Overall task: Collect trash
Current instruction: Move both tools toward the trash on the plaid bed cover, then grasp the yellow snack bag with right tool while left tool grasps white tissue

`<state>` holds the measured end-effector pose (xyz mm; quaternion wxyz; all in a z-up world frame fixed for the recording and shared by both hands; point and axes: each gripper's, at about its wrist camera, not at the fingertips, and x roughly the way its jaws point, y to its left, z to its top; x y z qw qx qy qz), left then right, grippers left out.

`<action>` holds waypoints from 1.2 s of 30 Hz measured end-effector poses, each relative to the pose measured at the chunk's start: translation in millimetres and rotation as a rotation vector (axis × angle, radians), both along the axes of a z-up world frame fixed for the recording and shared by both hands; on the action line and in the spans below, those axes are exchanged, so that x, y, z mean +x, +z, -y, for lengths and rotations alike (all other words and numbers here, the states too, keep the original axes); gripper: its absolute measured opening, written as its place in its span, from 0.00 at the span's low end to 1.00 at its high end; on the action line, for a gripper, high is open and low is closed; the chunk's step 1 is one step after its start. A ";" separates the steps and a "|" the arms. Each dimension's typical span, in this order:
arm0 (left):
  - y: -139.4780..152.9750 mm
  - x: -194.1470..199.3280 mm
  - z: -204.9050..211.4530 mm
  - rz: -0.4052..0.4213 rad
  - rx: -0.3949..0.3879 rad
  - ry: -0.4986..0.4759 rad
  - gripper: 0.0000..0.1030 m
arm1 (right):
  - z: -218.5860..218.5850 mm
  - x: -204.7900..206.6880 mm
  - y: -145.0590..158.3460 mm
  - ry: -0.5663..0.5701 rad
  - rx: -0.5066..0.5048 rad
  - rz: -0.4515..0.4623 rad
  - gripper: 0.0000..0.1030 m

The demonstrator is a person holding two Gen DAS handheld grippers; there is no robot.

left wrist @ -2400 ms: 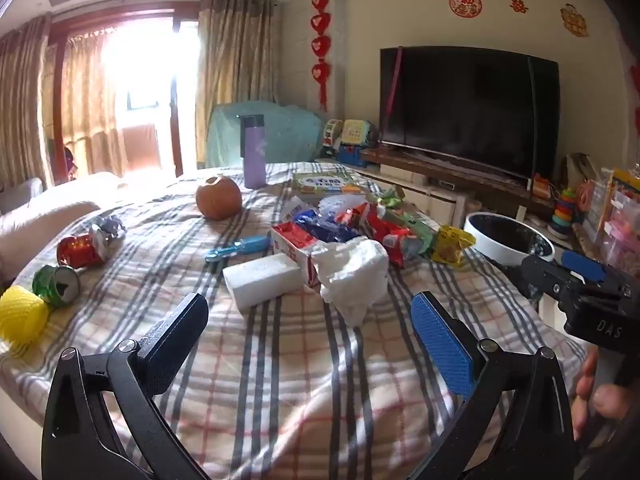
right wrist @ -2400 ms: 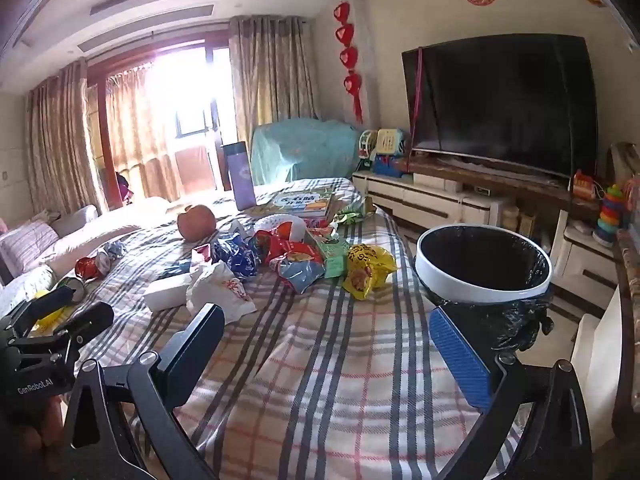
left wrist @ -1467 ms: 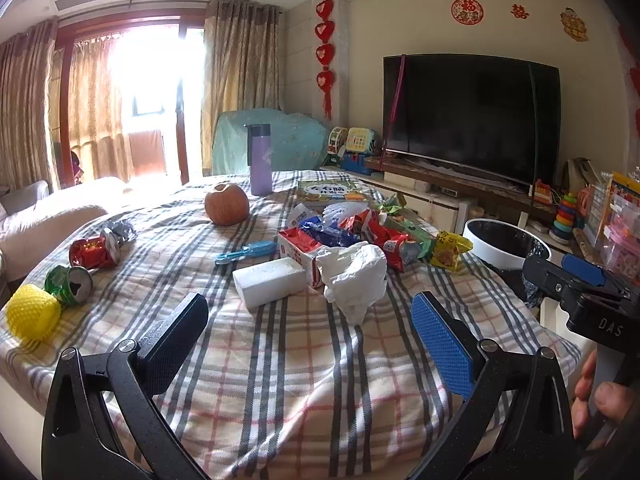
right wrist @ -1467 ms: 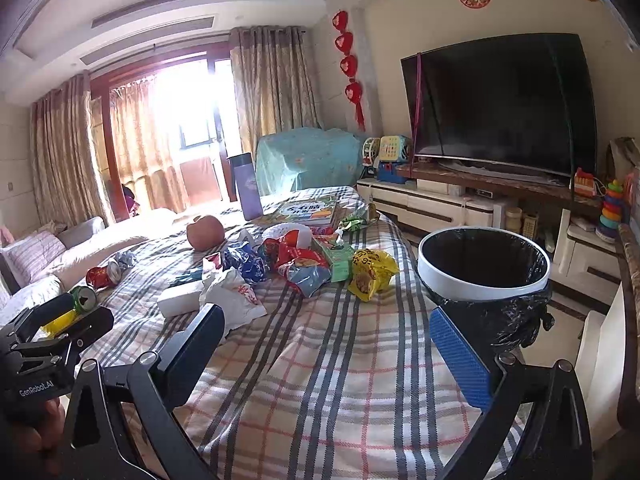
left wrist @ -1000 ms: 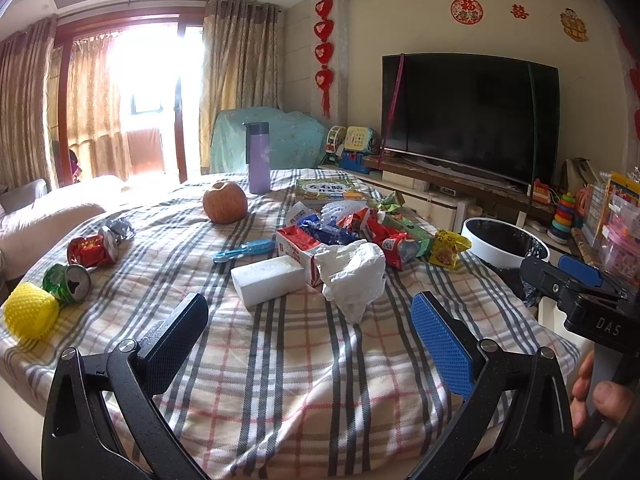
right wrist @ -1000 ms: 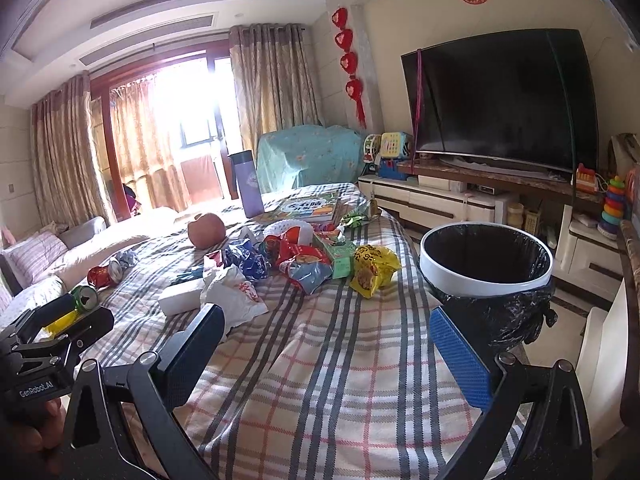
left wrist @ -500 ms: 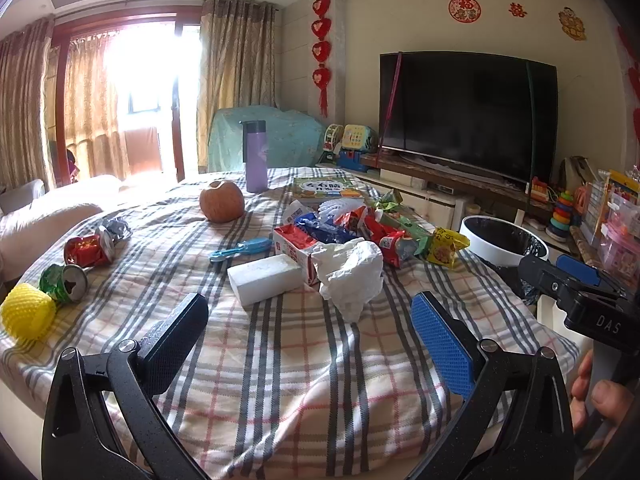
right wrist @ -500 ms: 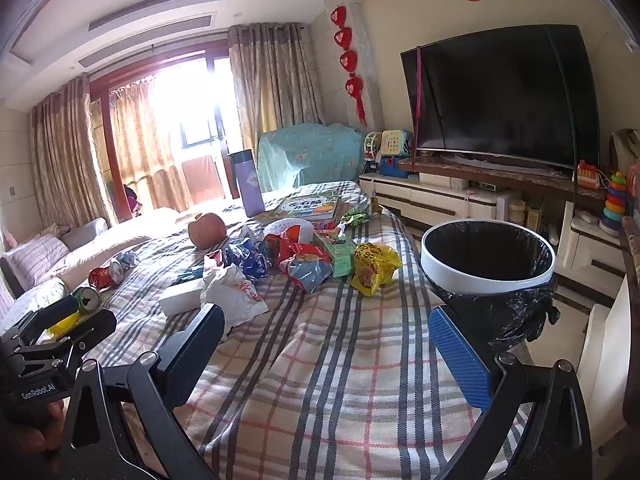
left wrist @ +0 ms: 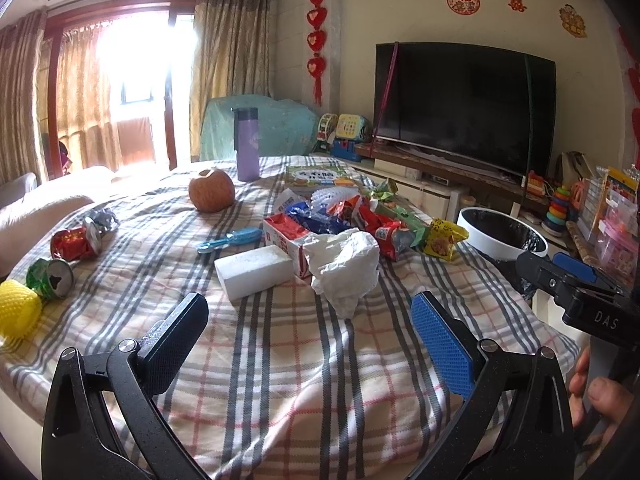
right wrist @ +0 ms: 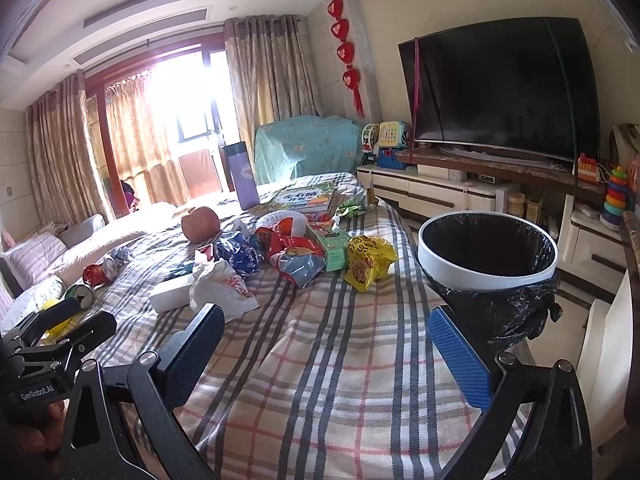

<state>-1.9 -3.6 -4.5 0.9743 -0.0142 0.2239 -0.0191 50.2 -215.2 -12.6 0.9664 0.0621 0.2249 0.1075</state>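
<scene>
- The left gripper (left wrist: 308, 336) hangs over the near edge of the bench (left wrist: 288, 380), which has a checked cloth on it; its jaws are wide open with nothing in them
- The right gripper (right wrist: 324, 344) is beside it on the right; its jaws are wide open too and hold nothing
- A crumpled white tissue (left wrist: 346, 266) lies on the cloth just ahead of the left gripper
- A white foam block (left wrist: 254, 270) lies just left of the tissue, touching a torn red and white box (left wrist: 288, 240)
- Behind them is a heap of snack wrappers (right wrist: 296, 254), with a yellow snack bag (right wrist: 366, 262) at its right end
- A red crushed can (left wrist: 74, 242), a green crushed can (left wrist: 50, 278) and a yellow foam net (left wrist: 18, 308) lie far left
- An apple (left wrist: 211, 190), a blue toothbrush (left wrist: 230, 238) and a purple bottle (left wrist: 247, 144) are further back
- The trash bin (right wrist: 488, 268) with a black bag stands just off the right side of the bench
</scene>
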 end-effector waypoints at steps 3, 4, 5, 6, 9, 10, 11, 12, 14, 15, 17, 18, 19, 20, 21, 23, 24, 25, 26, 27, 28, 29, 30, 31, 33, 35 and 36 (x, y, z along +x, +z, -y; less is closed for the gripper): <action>-3.8 7.2 0.4 -0.023 -0.003 -0.003 1.00 | 2.1 6.8 -2.5 0.002 -0.001 -0.015 1.00; -4.8 10.0 0.8 -0.030 -0.004 -0.005 1.00 | 2.5 8.9 -3.4 0.003 -0.004 -0.021 1.00; -5.7 12.3 0.8 -0.037 -0.005 -0.005 1.00 | 2.8 11.0 -3.8 0.004 -0.005 -0.025 1.00; -6.7 14.5 1.0 -0.043 -0.007 -0.006 1.00 | 3.3 13.5 -5.1 0.005 -0.005 -0.032 1.00; -9.6 21.1 1.6 -0.060 -0.007 -0.009 1.00 | 3.9 18.1 -7.4 0.011 -0.005 -0.047 1.00; -10.5 23.6 1.9 -0.067 -0.007 -0.010 1.00 | 4.1 20.3 -8.3 0.015 -0.007 -0.053 1.00; -11.4 26.5 2.3 -0.075 -0.006 -0.011 1.00 | 4.3 22.4 -9.0 0.017 -0.009 -0.059 1.00; -11.8 29.9 2.8 -0.084 -0.006 -0.014 1.00 | 5.0 25.2 -9.6 0.019 -0.009 -0.065 1.00; -12.9 35.8 4.0 -0.098 -0.008 -0.019 1.00 | 7.4 32.3 -11.1 0.026 -0.006 -0.081 1.00; -13.4 38.8 4.9 -0.105 -0.009 -0.022 1.00 | 8.9 35.8 -11.5 0.026 -0.006 -0.088 1.00; -14.4 46.0 6.7 -0.120 -0.010 -0.028 1.00 | 10.6 41.9 -12.6 0.023 -0.010 -0.099 1.00; -14.8 48.8 7.4 -0.126 -0.011 -0.030 1.00 | 12.0 45.8 -13.0 0.022 -0.013 -0.108 0.99; -15.2 52.7 8.6 -0.132 -0.011 -0.032 1.00 | 12.8 49.1 -13.6 0.023 -0.015 -0.115 0.99; -15.4 56.8 9.1 -0.139 -0.012 -0.034 1.00 | 13.1 52.1 -14.2 0.022 -0.018 -0.121 0.99; -15.4 61.2 10.2 -0.145 -0.013 -0.036 1.00 | 13.3 56.1 -15.0 0.020 -0.023 -0.129 0.99; -14.9 68.8 11.7 -0.153 -0.022 -0.041 1.00 | 14.5 63.9 -16.7 0.022 -0.024 -0.145 0.98; -14.2 73.1 12.6 -0.156 -0.028 -0.044 1.00 | 15.6 68.6 -17.4 0.025 -0.020 -0.155 0.96; -13.6 77.2 13.7 -0.157 -0.029 -0.045 1.00 | 16.5 71.9 -18.9 0.026 -0.017 -0.162 0.94; -13.0 81.3 14.6 -0.157 -0.029 -0.045 1.00 | 17.6 76.3 -19.9 0.027 -0.013 -0.173 0.92; -12.9 85.0 15.5 -0.156 -0.028 -0.045 1.00 | 19.6 82.6 -20.9 0.031 -0.004 -0.187 0.89; -12.6 88.6 16.2 -0.157 -0.027 -0.045 1.00 | 20.9 86.7 -21.4 0.032 0.001 -0.196 0.87; -12.7 93.0 16.8 -0.157 -0.024 -0.042 1.00 | 22.1 91.3 -21.7 0.033 0.004 -0.204 0.86; -13.3 96.3 17.5 -0.157 -0.021 -0.040 0.99 | 23.9 97.3 -22.2 0.034 0.008 -0.211 0.84; -13.7 100.2 17.9 -0.160 -0.019 -0.038 0.98 | 24.8 102.6 -22.7 0.036 0.012 -0.219 0.82; -14.5 106.9 18.5 -0.171 -0.022 -0.040 0.97 | 27.3 113.6 -25.3 0.042 0.021 -0.238 0.79; -16.5 112.6 19.8 -0.181 -0.029 -0.049 0.96 | 28.5 124.4 -28.0 0.045 0.025 -0.260 0.76; -17.8 115.2 21.4 -0.185 -0.028 -0.053 0.95 | 29.1 129.4 -29.7 0.048 0.027 -0.269 0.74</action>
